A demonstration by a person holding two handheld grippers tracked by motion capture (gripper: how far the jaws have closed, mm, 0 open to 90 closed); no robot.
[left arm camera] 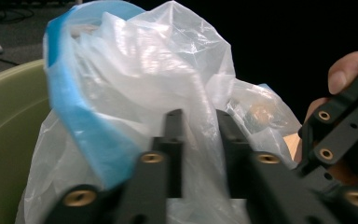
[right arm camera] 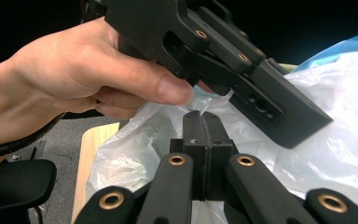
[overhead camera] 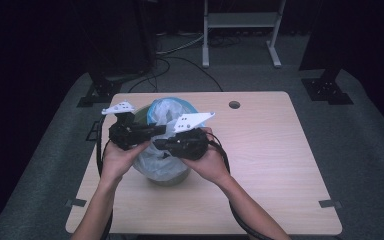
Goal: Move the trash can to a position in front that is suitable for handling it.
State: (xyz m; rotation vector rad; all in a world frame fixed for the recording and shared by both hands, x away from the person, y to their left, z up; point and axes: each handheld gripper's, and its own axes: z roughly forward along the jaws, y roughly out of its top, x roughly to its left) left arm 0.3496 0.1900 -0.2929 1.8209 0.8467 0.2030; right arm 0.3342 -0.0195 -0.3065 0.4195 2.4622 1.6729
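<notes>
A clear plastic bag point(overhead camera: 166, 112) with a blue rim lines a green bin point(overhead camera: 170, 178) on the wooden table point(overhead camera: 270, 150). My left gripper point(overhead camera: 160, 131) reaches in from the left over the bin's top. In the left gripper view its jaws point(left arm camera: 200, 126) stand narrow, with a bunched fold of the bag point(left arm camera: 144, 60) pinched between them, beside the bin wall point(left arm camera: 9, 116). My right gripper point(overhead camera: 156, 145) lies against the bag's near side. Its jaws point(right arm camera: 200, 116) are pressed together with the tips against the film point(right arm camera: 345, 130); whether film is caught there I cannot tell.
The two grippers sit close together, and the left one point(right arm camera: 223, 60) with its hand point(right arm camera: 74, 79) crosses just above the right one's tips. The table has a cable hole point(overhead camera: 234, 105). A white frame point(overhead camera: 240, 20) and black stands point(overhead camera: 325, 85) are on the floor behind.
</notes>
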